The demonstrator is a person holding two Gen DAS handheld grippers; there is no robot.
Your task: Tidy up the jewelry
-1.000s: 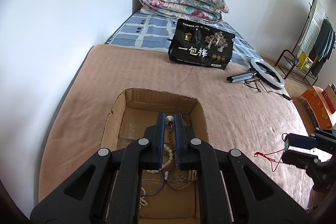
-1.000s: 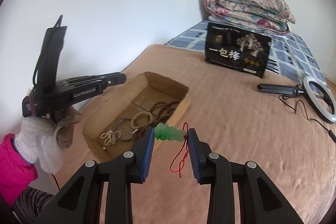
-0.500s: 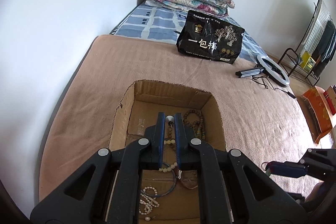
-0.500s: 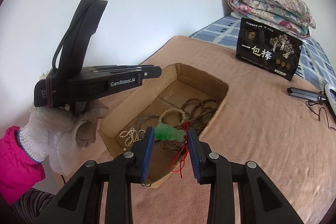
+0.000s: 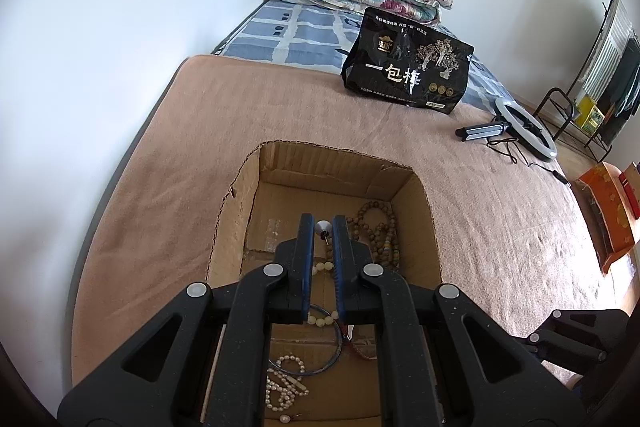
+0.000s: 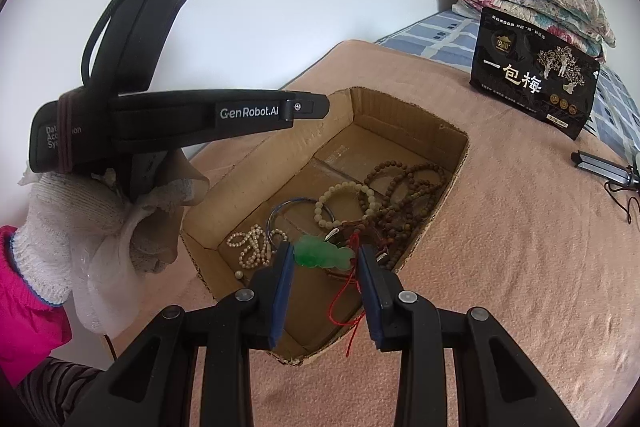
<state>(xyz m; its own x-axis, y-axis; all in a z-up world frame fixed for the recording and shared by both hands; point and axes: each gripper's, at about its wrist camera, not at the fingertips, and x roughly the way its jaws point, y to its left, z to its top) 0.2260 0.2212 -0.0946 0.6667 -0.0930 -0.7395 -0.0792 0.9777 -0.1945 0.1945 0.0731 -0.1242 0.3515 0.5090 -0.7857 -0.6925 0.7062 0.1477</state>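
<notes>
Jade-green pendant (image 6: 323, 254), small, hard, probably slippery and chip-prone, hangs clamped by its ends in the right gripper (image 6: 325, 259) just above the cardboard box (image 6: 460, 163), red cord (image 6: 347, 297) dangling, while the left gripper (image 5: 319, 227) hovers shut over that box.

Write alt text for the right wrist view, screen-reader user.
The right gripper holds a green jade pendant with a red cord above the near corner of an open cardboard box on a tan blanket. The box holds bead bracelets, a thin bangle and a pearl strand. A gloved hand holds the left gripper over the box's far side.
</notes>
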